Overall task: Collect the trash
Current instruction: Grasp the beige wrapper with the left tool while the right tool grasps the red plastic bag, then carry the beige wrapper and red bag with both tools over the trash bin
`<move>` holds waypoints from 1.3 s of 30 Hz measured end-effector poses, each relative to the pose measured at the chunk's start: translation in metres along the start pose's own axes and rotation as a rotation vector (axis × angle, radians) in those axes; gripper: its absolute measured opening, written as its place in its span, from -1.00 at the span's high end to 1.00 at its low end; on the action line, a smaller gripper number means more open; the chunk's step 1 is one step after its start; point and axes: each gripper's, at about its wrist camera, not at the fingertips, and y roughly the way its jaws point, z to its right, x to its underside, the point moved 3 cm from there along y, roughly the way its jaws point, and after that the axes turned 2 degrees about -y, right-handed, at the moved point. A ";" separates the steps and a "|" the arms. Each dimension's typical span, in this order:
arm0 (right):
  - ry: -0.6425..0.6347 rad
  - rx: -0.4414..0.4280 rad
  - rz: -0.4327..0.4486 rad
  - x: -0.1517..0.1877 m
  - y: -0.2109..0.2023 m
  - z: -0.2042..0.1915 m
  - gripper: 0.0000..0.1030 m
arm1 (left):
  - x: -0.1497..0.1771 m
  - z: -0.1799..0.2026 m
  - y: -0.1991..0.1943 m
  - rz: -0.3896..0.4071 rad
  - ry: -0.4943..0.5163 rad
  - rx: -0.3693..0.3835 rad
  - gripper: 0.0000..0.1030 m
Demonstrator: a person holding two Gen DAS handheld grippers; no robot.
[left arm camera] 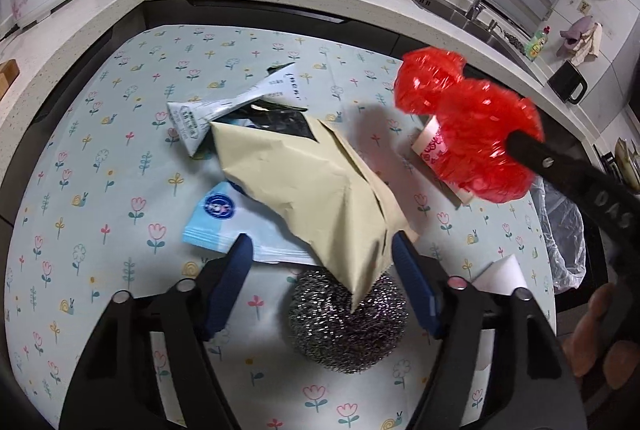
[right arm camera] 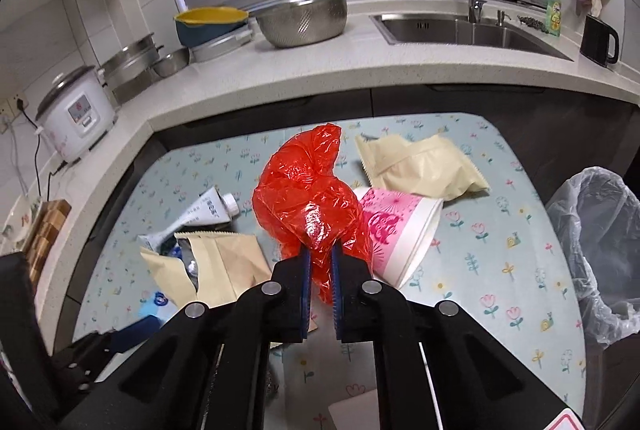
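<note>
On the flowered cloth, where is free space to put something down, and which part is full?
Free: the cloth between the pink paper cup and the lined bin, and the left strip beside the toothpaste tube. Crowded: the middle, where beige pouch, blue packet and steel scourer overlap.

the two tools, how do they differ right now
The right tool is shut on the red plastic bag, lifted off the table. The left tool stands open, holding nothing, its fingers straddling the tan pouch above the steel scourer. Both have blue pads.

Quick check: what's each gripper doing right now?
Left gripper: open, around the beige pouch, not gripping.
Right gripper: shut on the red bag.
</note>
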 end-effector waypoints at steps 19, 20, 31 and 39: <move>0.077 0.015 0.068 -0.002 -0.045 0.041 0.84 | 0.001 0.047 -0.014 0.049 0.125 0.031 0.71; 0.081 0.017 0.072 -0.002 -0.048 0.044 0.84 | 0.000 0.050 -0.017 0.055 0.129 0.036 0.72; 0.120 0.042 0.119 0.003 -0.087 0.075 0.84 | -0.005 0.086 -0.051 0.129 0.176 0.067 0.78; 0.140 0.057 0.126 0.015 -0.105 0.092 0.84 | -0.001 0.119 -0.067 0.163 0.233 0.099 0.79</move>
